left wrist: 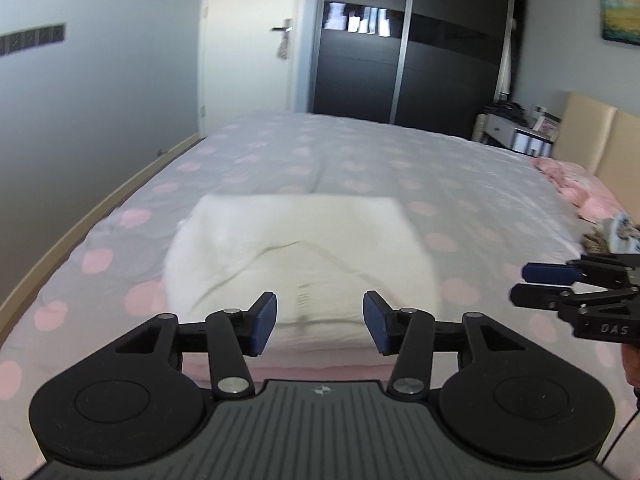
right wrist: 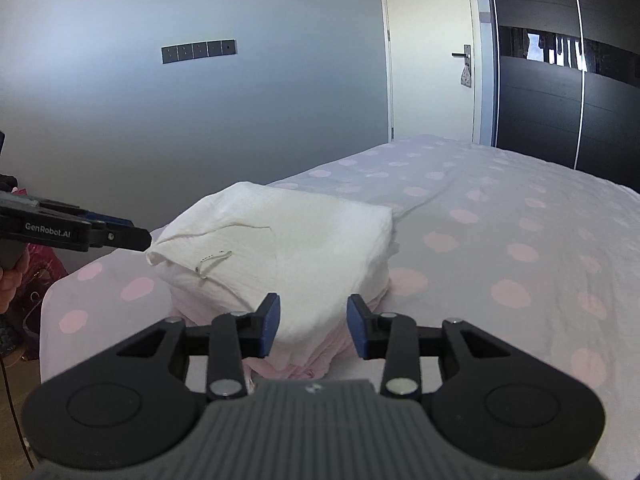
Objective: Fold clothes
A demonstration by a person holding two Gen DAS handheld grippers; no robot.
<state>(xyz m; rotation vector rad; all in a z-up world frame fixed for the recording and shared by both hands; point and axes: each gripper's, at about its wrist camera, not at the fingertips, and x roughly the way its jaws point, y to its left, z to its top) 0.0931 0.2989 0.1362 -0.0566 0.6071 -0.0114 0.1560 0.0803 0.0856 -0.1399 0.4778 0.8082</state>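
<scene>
– Where's the shirt from your left claw [left wrist: 319, 323]?

– Dead ahead, just past my spread, empty fingers: a folded white shirt [left wrist: 300, 252] on the dotted bed [left wrist: 460, 184], atop pink clothes [right wrist: 320, 354].

– And your right claw [right wrist: 313, 327]?

– Also spread and empty. The shirt lies right before it, slightly left, its near edge showing between the fingers.

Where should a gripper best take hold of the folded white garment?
Probably at the loose near-left corner of the folded white cotton garment, coming in from the bed's edge: layers lift and overhang there, while its middle lies flat on the pink folded clothes beneath.
</scene>
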